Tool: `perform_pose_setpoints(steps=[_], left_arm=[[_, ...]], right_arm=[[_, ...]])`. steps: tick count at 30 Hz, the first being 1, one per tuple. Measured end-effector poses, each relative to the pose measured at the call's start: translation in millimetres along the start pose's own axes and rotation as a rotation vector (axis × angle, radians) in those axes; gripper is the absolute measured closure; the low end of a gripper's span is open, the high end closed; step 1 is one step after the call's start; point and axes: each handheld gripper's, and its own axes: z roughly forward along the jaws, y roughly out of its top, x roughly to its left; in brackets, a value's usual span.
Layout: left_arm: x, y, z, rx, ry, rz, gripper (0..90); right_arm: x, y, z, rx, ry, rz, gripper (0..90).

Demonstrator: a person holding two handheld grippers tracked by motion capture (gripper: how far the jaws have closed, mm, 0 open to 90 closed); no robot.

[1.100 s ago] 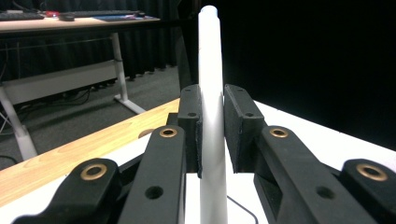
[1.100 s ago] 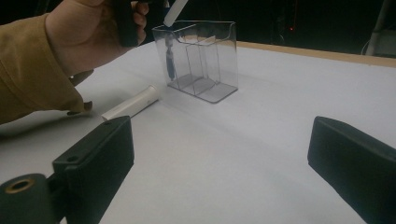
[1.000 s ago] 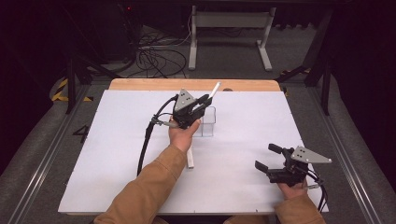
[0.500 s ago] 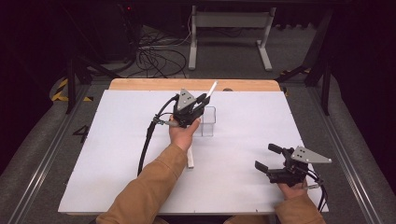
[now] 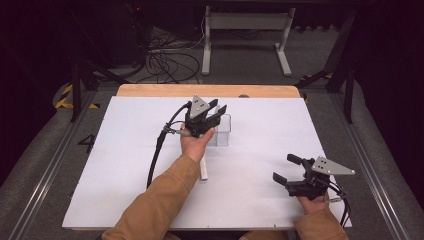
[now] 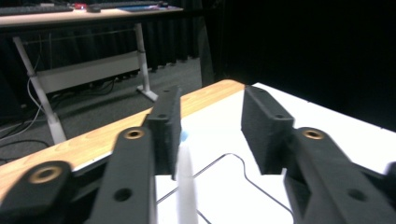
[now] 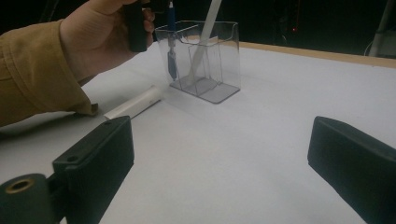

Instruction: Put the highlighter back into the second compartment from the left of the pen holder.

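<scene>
A clear plastic holder stands near the middle of the white table. My left gripper hovers over its left end. Its jaws have just been opening and stand apart in the left gripper view. A white pen stands loose between them, close to the left pad. In the right gripper view the white pen leans inside the holder, beside a blue pen. My right gripper rests at the front right, open with nothing between its jaws.
Another white pen lies flat on the table just in front of the holder, under the left wrist. The left gripper's cable loops across the table to the left. A wooden strip runs along the far edge.
The white pen that stuck up out of the left gripper has slid down into the holder, and the left jaws have opened. Neither hand has moved.
</scene>
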Motion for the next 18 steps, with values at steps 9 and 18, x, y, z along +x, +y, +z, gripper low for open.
perform_pose_setpoints(steps=[9, 18], left_arm=[[-13.0, 16.6, -27.3, -0.048, -0.075, 0.031, 40.0], [-19.6, 25.3, -54.1, 0.000, -0.161, 0.034, 36.3]], right_arm=[[0.8, 0.0, 0.8, 0.004, -0.005, 0.000, 7.6], [5.3, 0.8, 5.0, 0.029, -0.008, -0.028, 7.4]])
